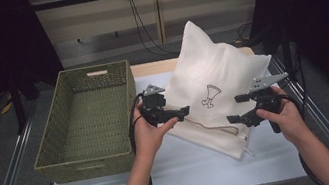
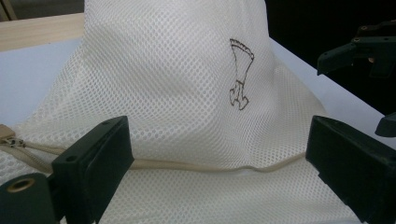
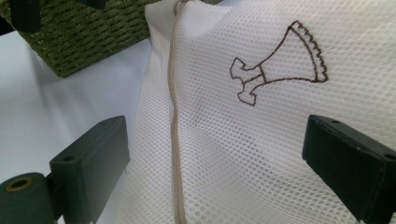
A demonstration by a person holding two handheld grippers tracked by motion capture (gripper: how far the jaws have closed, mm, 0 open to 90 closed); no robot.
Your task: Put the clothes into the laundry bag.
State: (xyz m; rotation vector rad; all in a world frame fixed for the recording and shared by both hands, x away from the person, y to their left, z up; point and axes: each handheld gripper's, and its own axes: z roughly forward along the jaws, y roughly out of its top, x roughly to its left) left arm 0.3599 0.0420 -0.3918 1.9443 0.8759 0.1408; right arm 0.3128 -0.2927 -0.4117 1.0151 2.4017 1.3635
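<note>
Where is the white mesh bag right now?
In the high view the white mesh bag lies on the table, right of the green basket, between the two grippers.

high view: looks down from above the person's side at the whole table (image 1: 176,171) | left gripper view: very close to the mesh bag (image 2: 177,93) | right gripper view: close too | all share: bag's brown drawing (image 1: 209,96)

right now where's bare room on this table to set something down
Free: the white table strip along the near edge, in front of the mesh bag, and the inside of the green basket, which holds nothing. Crowded: the middle and right, where the bag spreads with the left gripper and right gripper at its sides, jaws open.
</note>
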